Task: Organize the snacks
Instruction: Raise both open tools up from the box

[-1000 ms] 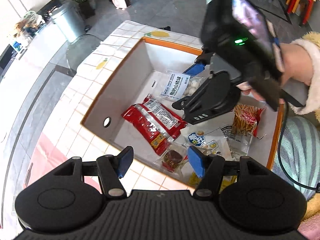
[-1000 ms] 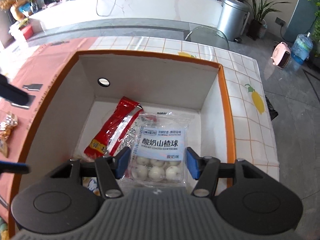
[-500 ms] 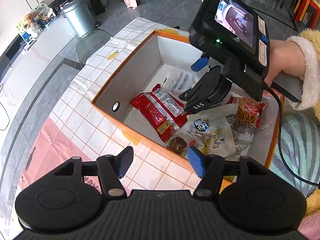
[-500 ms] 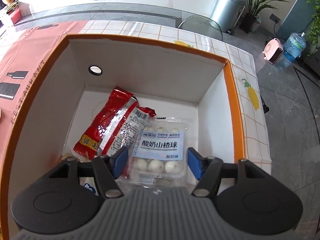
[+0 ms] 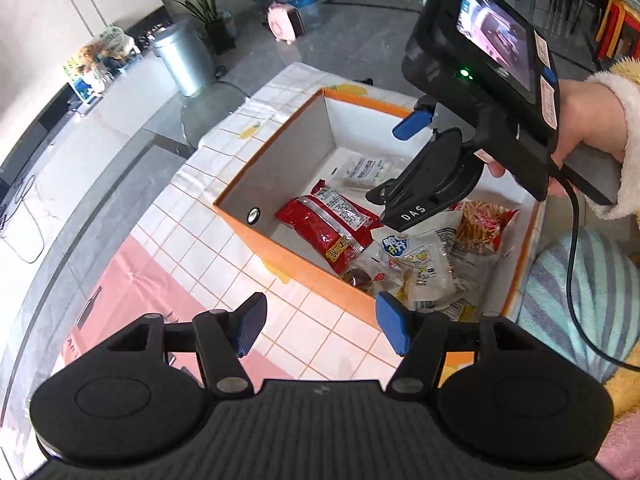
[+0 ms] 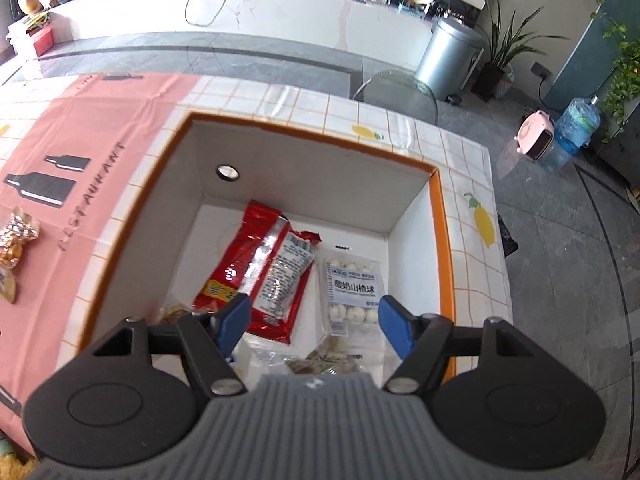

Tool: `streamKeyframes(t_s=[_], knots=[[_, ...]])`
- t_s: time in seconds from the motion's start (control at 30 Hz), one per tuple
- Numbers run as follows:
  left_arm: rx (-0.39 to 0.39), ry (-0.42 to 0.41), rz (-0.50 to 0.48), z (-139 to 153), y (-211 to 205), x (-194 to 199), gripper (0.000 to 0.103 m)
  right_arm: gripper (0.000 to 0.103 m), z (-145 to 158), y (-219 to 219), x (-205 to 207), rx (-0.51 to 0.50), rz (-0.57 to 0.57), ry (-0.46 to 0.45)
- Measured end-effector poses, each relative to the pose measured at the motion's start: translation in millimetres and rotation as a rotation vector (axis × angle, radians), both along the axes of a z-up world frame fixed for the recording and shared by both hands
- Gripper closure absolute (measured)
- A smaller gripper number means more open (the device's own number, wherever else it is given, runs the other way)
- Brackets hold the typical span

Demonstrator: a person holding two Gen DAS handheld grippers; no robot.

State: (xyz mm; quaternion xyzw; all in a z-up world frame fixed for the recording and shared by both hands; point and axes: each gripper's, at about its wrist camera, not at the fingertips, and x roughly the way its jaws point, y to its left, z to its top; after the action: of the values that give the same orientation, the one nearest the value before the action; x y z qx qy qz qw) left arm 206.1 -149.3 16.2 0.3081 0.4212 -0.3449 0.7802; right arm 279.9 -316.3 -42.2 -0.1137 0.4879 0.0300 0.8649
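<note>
Below right tongs (empty): hawthorn packet.

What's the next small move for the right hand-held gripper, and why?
Probably swing left toward the gold-wrapped snack on the pink tablecloth. The right hand-held gripper is open and empty above the orange box, where the hawthorn ball pack already lies.

- "DAS" in white letters on the black body of the right gripper, seen from the left wrist view.
- "酸奶山楂球" in dark characters on the white label of the clear pack of white balls; the smaller print above it is too fine to read.
- "RESTAURANT" in dark letters on the pink cloth over the counter, beside two black bottle shapes.
</note>
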Motion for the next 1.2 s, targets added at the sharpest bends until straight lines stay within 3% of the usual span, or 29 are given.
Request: streamKeyframes(t_s=[0.23,0.6,0.8,1.07,1.2], knots=[[-0.034,-0.069,0.043,22.2,17.9,-33.9,0.030,0.035,28.8,19.1,-35.5,0.003,0.001,-0.078],[-0.118,-0.185,0.162,37.8,63.1,-85.9,0.030,0.031,63.7,56.7,-119.7,0.100,0.026,-0.249],[-0.192,-0.198,0.298,29.2,97.3,-103.2,0.030,0.028,66.2,87.5,-166.5,0.175,0.037,-0.328],[-0.257,-0.278,0.529,6.9,149.0,-122.4,0.030,0.027,49.2,138.6,-212.8,0.216,0.061,-0.406],[-0.282,-0.256,0.641,-10.0,182.1,-133.0,0.030,0.027,35.7,163.1,-228.1,0.229,0.087,-0.436]])
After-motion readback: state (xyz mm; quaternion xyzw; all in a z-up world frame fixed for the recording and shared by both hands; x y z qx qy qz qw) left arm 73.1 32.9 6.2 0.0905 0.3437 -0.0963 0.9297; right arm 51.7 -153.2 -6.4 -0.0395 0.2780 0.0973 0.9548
